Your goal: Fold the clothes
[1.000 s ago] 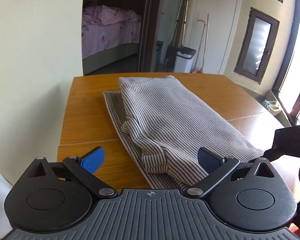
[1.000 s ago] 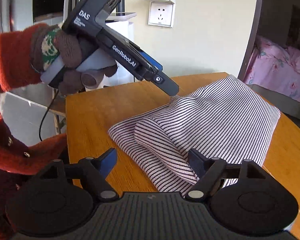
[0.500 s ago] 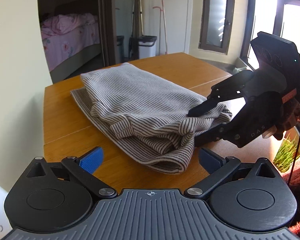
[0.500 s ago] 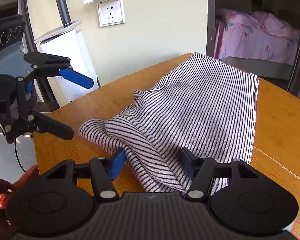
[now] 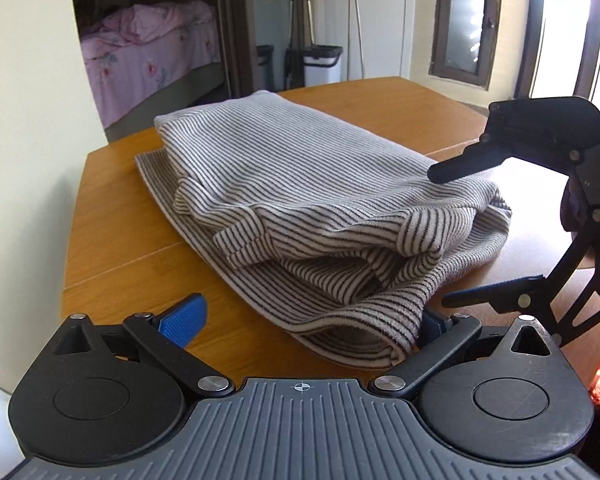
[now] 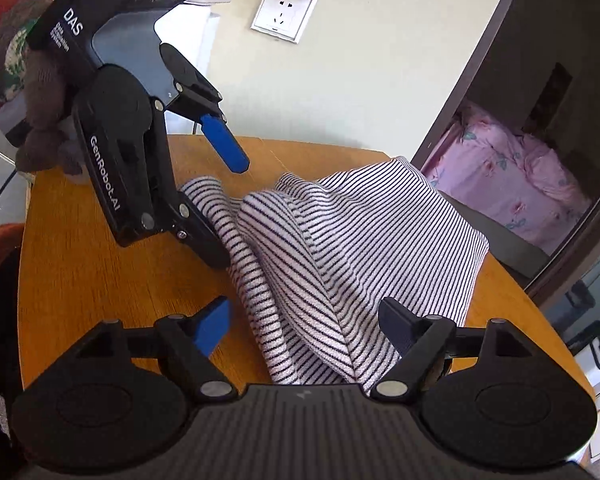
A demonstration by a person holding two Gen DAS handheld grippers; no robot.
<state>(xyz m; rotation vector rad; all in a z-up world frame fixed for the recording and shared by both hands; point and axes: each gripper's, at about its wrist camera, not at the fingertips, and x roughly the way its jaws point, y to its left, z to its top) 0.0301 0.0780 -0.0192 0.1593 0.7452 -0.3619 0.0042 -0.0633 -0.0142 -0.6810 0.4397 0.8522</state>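
On the wooden worktop [image 5: 112,240] lies a striped garment [image 5: 300,184], already folded over itself, its loose near end bunched in thick layers. Both pairs of tongs stand open around that near end: the left tongs [image 5: 304,320] straddle the near left corner, and the right tongs [image 6: 304,322] straddle the near right corner, neither gripping anything.

My guess is that the next move is a pinch at both corners to carry this end over. The risk is a partial bite. The layers are stacked unevenly (a cuff-like edge sticks out on top), so closing tongs could take only the upper layer and the fold would come apart when lifted.
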